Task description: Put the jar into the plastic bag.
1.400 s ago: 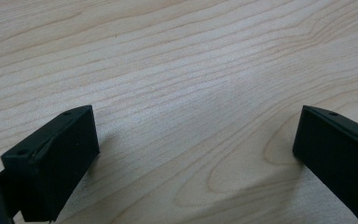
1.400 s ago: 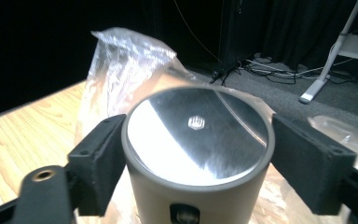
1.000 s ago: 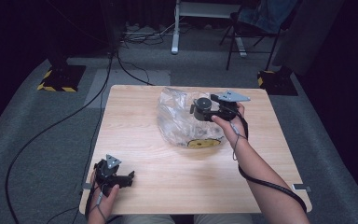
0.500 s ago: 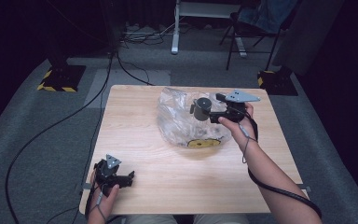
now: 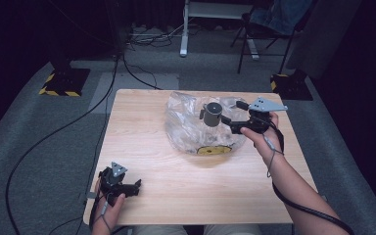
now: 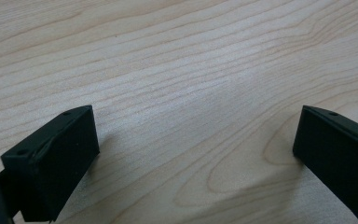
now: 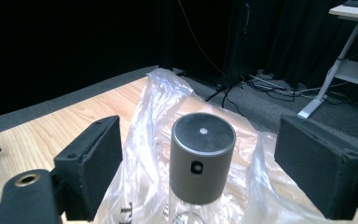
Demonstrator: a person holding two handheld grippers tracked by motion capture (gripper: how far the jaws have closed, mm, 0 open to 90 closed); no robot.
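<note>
We're working on the light wooden table (image 5: 176,196), biggest item first: the crumpled clear plastic bag (image 5: 188,127) w/ a yellow print, lying mid-table toward the far edge. Standing up out of it, a grey metal cylinder w/ a flat cap and a small side hole (image 7: 202,156); in the high view it's at the bag's top, just beside the right gripper (image 5: 230,121).

Right gripper is hanging roughly half open; in its own view the cylinder is sitting between the jaws w/ clear air on both sides, so nothing's gripped. Can't tell whether bag film is clinging to the lower part of the cyl, it's cut off at the frame's bottom.

Left gripper (image 6: 191,154) is resting wide open on bare wood at the near left corner, holding nothing.

Our read for the step: we're keeping the jaws centred on the cyl body below the cap, closing square, not on the film. Pinching plastic = slip risk. Left could be pinning the bag rim so it isn't lifting w/ the cyl.
</note>
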